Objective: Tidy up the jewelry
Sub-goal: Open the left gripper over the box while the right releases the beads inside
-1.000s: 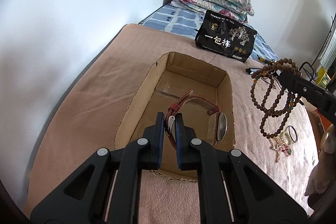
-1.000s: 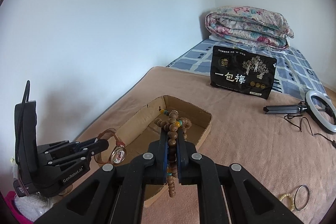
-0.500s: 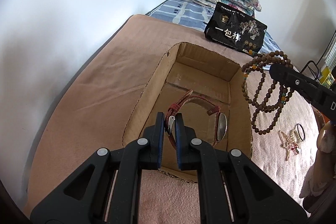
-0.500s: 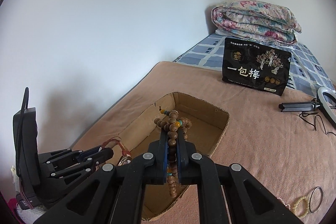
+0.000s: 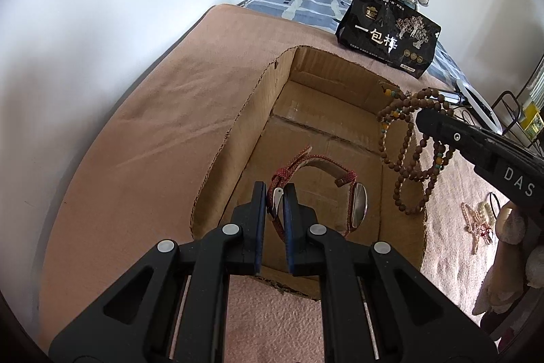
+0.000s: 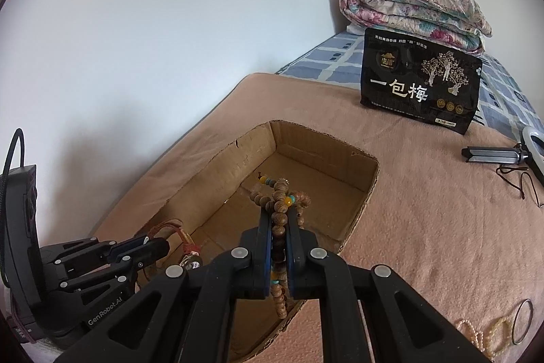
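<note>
The left claw [image 5: 274, 193] is pinching a red watch strap [image 5: 277, 203] between nearly closed fingers, pointing downward. To its right, the right claw [image 6: 278, 227] is clamping a wooden bead string [image 6: 279, 213], angled down likewise.

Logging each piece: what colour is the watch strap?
Dark red woven strap, clearest in the left wrist view.

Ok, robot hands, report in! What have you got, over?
Left gripper shut on watch, over cardboard box. Right gripper shut on wooden bead necklace, hanging above the box. Nothing in the way.
</note>
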Demonstrator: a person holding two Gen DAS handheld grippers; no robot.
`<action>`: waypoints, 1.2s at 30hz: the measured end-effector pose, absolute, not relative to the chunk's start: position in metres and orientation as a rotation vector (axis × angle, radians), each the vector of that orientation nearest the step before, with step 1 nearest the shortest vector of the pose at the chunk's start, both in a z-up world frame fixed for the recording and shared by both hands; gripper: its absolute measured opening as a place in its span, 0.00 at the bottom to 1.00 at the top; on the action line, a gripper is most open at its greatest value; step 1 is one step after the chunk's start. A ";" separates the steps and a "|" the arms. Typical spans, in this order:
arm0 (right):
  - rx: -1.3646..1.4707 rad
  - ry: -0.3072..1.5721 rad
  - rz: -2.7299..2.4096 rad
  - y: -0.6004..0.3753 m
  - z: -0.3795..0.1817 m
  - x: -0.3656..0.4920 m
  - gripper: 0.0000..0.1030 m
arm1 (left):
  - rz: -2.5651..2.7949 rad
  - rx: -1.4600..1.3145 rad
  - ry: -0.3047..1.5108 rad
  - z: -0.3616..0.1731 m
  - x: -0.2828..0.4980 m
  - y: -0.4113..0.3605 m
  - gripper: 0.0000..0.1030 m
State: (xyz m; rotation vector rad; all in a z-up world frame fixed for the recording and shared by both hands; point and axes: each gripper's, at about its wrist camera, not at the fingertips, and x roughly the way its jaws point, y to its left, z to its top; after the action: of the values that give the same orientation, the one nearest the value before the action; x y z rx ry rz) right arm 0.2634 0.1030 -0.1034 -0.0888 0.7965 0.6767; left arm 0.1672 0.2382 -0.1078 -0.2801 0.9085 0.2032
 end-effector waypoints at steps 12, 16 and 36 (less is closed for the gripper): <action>-0.084 0.817 0.673 0.104 -0.112 0.267 0.23 | 0.208 -0.290 0.926 -0.114 0.169 0.239 0.09; -0.088 0.789 0.644 0.101 -0.105 0.264 0.53 | 0.205 -0.290 0.918 -0.112 0.168 0.238 0.29; -0.109 0.740 0.542 0.070 -0.078 0.250 0.82 | 0.212 -0.270 0.861 -0.085 0.153 0.231 0.32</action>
State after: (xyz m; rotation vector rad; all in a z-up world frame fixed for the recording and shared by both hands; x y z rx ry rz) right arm 0.2503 0.0703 -0.0783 -0.1088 0.7398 0.5420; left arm 0.1528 0.2307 -0.0848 -0.2705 0.8608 0.2121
